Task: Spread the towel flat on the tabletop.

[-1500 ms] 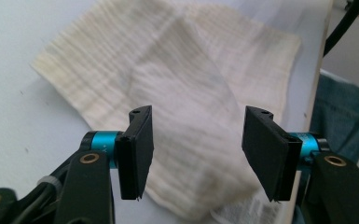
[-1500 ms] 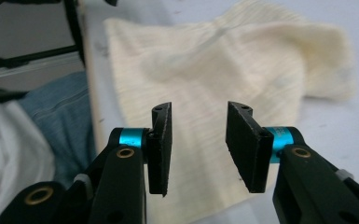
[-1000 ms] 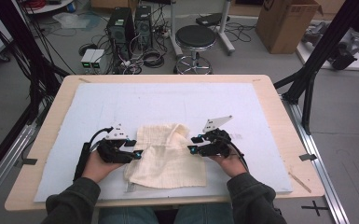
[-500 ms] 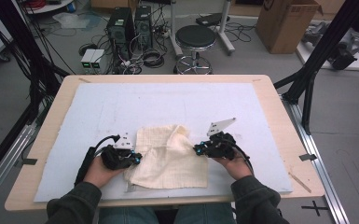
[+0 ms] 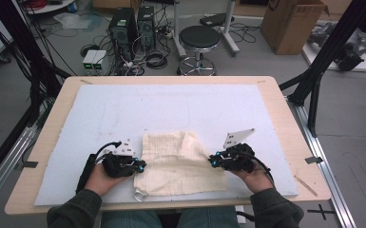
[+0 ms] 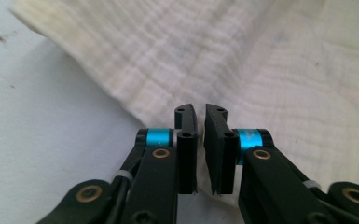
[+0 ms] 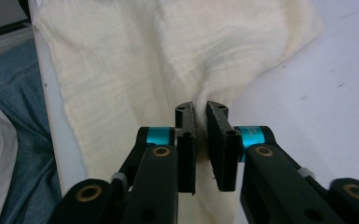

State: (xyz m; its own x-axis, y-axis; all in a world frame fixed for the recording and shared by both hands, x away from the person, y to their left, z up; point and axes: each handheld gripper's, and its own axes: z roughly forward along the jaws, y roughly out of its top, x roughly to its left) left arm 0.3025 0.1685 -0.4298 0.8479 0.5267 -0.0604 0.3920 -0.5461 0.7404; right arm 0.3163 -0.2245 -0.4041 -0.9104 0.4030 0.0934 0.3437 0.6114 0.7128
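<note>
A cream woven cloth lies on the white mat near the table's front edge, mostly flat with a soft ridge at its far side. My left gripper is at the cloth's left edge, and my right gripper is at its right edge. In the left gripper view the jaws stand almost together on the cloth's edge. The right gripper's jaws pinch a puckered fold of the cloth. Both pairs of jaws have just closed on the cloth and then eased slightly.
The white mat covers most of the wooden table. A thin stick lies on the bare wood at the front right. Beyond the table stand a stool, computer towers and a cardboard box.
Both grippers' jaws have closed onto the cloth's side edges. The right gripper has moved right, and the bunched cloth now lies wider and flatter between the hands.
</note>
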